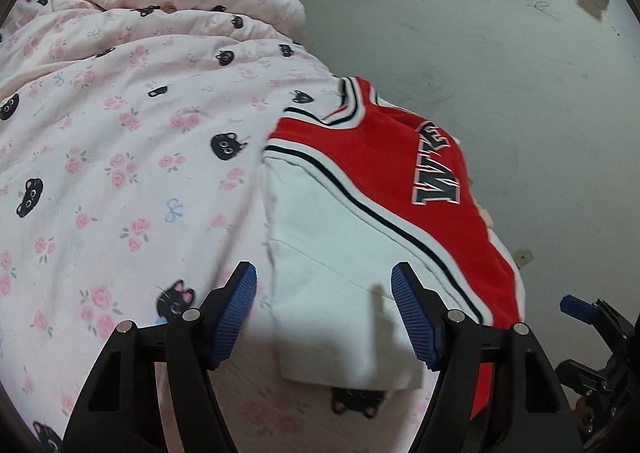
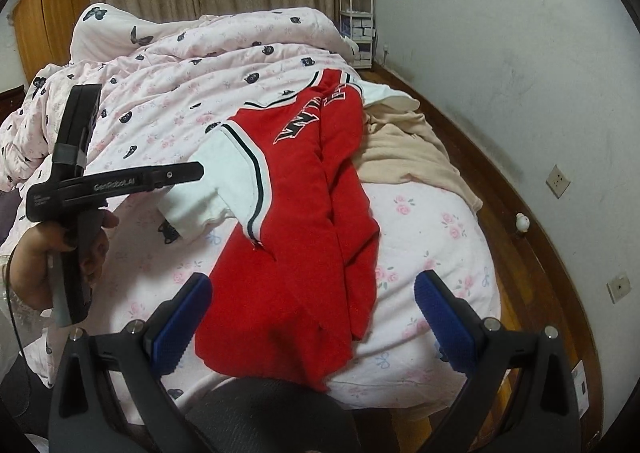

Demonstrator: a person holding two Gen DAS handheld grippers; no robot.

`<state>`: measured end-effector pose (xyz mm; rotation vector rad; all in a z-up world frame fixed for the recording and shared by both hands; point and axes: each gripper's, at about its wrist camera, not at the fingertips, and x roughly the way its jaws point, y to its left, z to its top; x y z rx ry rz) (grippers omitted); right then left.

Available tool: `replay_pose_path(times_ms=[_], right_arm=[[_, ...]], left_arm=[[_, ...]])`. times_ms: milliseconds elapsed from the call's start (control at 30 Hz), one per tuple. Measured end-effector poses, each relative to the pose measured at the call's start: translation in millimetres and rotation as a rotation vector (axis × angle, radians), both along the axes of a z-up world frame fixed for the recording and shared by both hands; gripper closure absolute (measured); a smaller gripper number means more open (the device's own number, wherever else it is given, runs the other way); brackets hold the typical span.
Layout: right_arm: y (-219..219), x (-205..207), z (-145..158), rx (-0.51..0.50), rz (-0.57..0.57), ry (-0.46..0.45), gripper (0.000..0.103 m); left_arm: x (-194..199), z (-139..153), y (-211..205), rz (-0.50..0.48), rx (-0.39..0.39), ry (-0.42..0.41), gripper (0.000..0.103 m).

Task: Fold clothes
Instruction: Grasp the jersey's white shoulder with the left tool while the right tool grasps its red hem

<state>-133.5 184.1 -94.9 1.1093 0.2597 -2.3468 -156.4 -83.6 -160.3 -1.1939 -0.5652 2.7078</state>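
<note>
A red jersey [image 2: 308, 213] with white sleeves and black lettering lies on the bed, its right half folded over the middle. Its left white sleeve [image 1: 332, 277] lies spread flat and also shows in the right wrist view [image 2: 208, 189]. My left gripper [image 1: 324, 313] is open, its blue pads hovering over the sleeve's lower part, holding nothing. It shows from the side in the right wrist view [image 2: 100, 181]. My right gripper [image 2: 312, 325] is open and empty above the jersey's hem; part of it shows in the left wrist view [image 1: 592, 333].
The bed has a pink quilt [image 1: 120, 157] with cat and rose prints, bunched toward the head. A beige garment [image 2: 408, 157] lies right of the jersey. A wall [image 2: 520, 53] and wooden floor [image 2: 520, 253] run along the bed's right side. A white shelf [image 2: 358, 5] stands behind.
</note>
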Motion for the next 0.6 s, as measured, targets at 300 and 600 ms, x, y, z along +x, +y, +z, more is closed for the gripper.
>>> replay_pose_path(times_ms=[300, 600], right_arm=[[-8, -13, -11, 0.002, 0.009, -0.023, 0.001], [-8, -20, -20, 0.006, -0.001, -0.035, 0.001]], left_arm=[[-18, -18, -6, -0.018, 0.022, -0.033, 0.076], [-15, 3, 7, -0.036, -0.017, 0.027, 0.098]])
